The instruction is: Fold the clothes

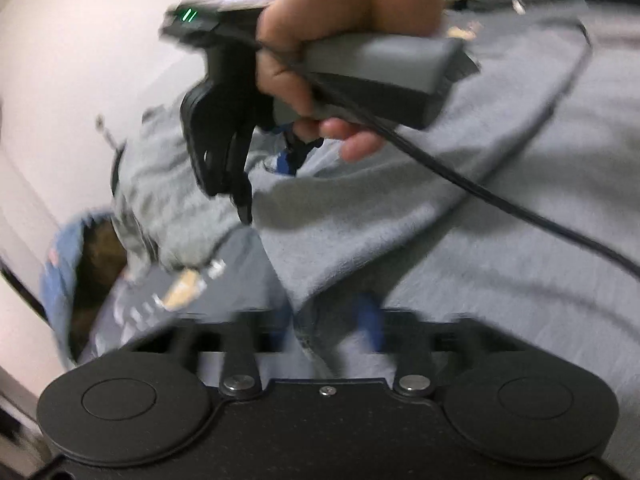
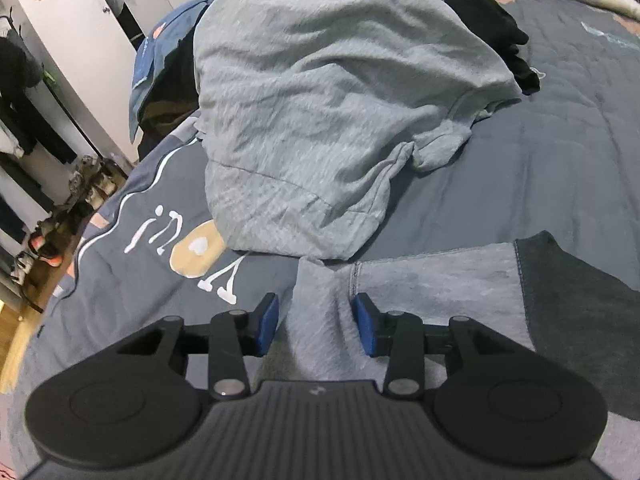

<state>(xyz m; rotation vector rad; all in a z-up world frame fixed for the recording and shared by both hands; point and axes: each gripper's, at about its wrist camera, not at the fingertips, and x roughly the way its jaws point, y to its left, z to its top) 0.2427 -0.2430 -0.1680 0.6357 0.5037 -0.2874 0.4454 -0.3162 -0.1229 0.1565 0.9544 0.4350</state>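
Both right fingers (image 2: 316, 322) parted astride grey garment (image 2: 320, 80); left fingers (image 1: 336, 320) pinch it.

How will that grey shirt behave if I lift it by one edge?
The grey shirt is probably floppy: it lies rumpled and creased on the bedspread. It looks thin, so likely light. A fold stands between the right gripper pads, apparently unpressed, so it may slip.

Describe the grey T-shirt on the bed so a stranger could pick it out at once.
Start from the dark grey bedspread with the white lettering and tan patch. The grey T-shirt is the big pale, crumpled heap in its middle, a stitched hem along its near edge. Unlike the blue garment at its left and the black clothes behind, it is light grey and plain.
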